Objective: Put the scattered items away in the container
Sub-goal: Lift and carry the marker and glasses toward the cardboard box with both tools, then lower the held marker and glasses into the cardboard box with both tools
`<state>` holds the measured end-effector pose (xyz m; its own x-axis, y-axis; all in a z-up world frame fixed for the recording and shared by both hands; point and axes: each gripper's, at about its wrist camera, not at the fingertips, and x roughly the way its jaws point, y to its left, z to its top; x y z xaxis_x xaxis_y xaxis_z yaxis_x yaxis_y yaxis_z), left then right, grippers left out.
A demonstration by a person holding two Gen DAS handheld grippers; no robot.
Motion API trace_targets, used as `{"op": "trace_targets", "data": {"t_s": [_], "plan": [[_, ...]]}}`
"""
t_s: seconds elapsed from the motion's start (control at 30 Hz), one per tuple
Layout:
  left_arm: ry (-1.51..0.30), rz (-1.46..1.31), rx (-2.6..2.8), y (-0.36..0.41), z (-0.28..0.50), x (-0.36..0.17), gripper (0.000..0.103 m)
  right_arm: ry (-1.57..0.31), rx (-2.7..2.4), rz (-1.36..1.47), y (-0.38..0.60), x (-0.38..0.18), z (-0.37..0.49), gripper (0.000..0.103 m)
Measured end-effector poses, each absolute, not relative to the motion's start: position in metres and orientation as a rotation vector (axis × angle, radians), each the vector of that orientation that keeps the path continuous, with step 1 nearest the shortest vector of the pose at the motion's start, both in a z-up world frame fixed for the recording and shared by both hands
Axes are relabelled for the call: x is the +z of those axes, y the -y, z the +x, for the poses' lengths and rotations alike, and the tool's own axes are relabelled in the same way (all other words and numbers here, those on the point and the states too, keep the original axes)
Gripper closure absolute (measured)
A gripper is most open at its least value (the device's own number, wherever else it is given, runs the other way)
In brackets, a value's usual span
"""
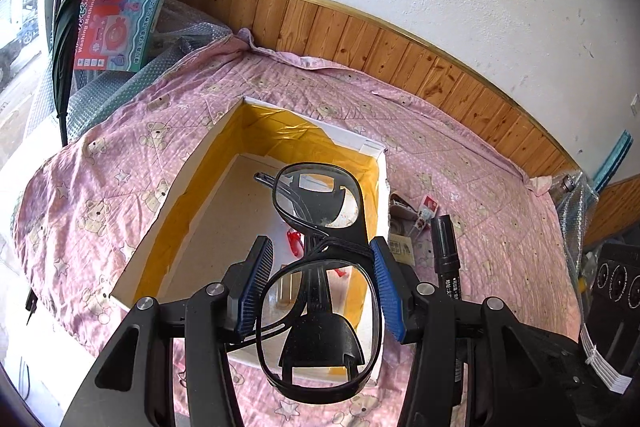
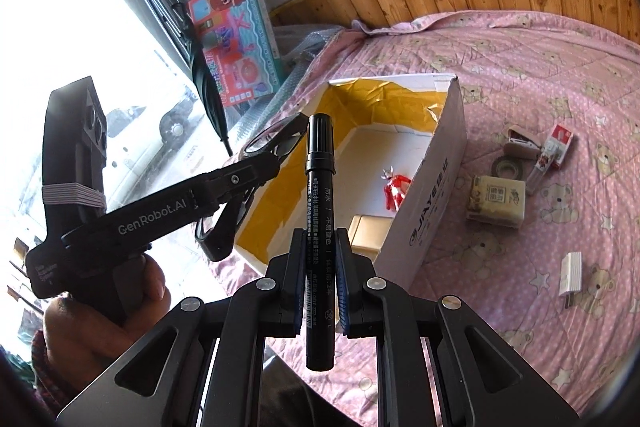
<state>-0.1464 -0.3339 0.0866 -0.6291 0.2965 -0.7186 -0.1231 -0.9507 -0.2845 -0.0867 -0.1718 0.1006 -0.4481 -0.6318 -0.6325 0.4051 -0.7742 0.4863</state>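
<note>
The left claw (image 1: 320, 279) is clamped on a pair of black-framed glasses (image 1: 320, 251), pinching them only at the bridge, above the open cardboard box (image 1: 180, 195) that sits on the pink bed (image 1: 100, 155). With so narrow a grip the frame could pivot or slip before release, and one lens hangs close over the box's near wall, so a drop there might tip the glasses out onto the bed. The right claw (image 2: 320, 287) is closed around a black marker (image 2: 319, 227) held upright beside the box's near corner; both claws crowd the same opening and could knock together.
</note>
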Motion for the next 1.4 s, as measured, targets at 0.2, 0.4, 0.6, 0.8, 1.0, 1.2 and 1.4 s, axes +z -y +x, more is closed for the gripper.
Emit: {"op": "trace_targets", "data": {"t_s": [0.2, 0.4, 0.6, 0.8, 1.0, 1.2, 1.4], "plan": [[0.224, -1.271, 2.657, 0.333, -0.165, 0.077, 0.052, 0.348, -2.206, 1.138, 0.18, 0.096, -0.111, 0.089], [0.178, -1.32, 2.658, 0.33, -0.186, 0.069, 0.052, 0.34, -2.186, 1.146, 0.19, 0.093, -0.137, 0.089], [0.158, -1.357, 2.646, 0.328, -0.21, 0.064, 0.052, 0.344, -2.177, 1.169, 0.196, 0.086, -0.167, 0.089], [0.145, -1.396, 2.631, 0.325, -0.233, 0.056, 0.052, 0.353, -2.162, 1.2, 0.202, 0.077, -0.193, 0.089], [0.134, -1.444, 2.613, 0.324, -0.252, 0.047, 0.052, 0.341, -2.161, 1.24, 0.207, 0.068, -0.214, 0.089], [0.128, -1.51, 2.583, 0.326, -0.272, 0.034, 0.052, 0.3, -2.159, 1.281, 0.214, 0.06, -0.236, 0.089], [0.099, -1.552, 2.563, 0.324, -0.289, 0.024, 0.052, 0.274, -2.147, 1.33, 0.221, 0.049, -0.256, 0.089]]}}
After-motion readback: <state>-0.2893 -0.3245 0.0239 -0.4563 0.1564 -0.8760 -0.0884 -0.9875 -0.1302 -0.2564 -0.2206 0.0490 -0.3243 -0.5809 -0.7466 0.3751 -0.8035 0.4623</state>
